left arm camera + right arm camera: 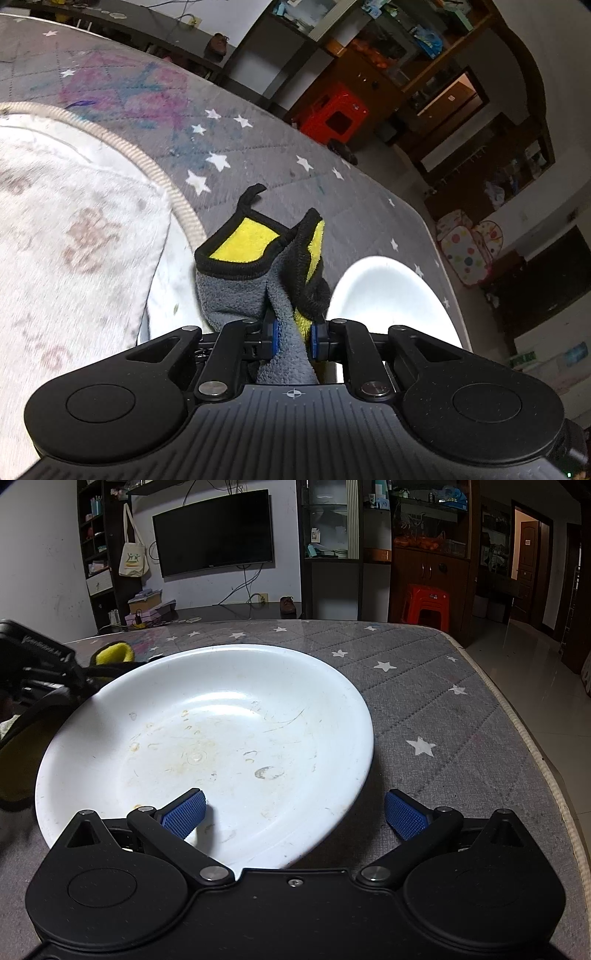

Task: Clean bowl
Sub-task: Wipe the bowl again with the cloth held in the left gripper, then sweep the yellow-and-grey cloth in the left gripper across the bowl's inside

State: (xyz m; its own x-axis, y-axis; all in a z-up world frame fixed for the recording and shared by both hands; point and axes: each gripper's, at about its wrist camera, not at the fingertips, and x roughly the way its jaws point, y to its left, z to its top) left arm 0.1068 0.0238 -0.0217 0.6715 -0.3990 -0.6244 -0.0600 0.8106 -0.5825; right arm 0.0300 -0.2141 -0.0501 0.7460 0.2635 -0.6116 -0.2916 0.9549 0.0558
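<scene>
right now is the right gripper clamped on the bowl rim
No, the right gripper stands open, one pad over the white bowl and one outside its rim.

Home living room: black wall-mounted flat television [214,531], dark wooden shelving cabinets [428,524], red plastic stool [426,607], grey star-printed quilted table cover [424,686], polka-dot play tent [467,251].
</scene>
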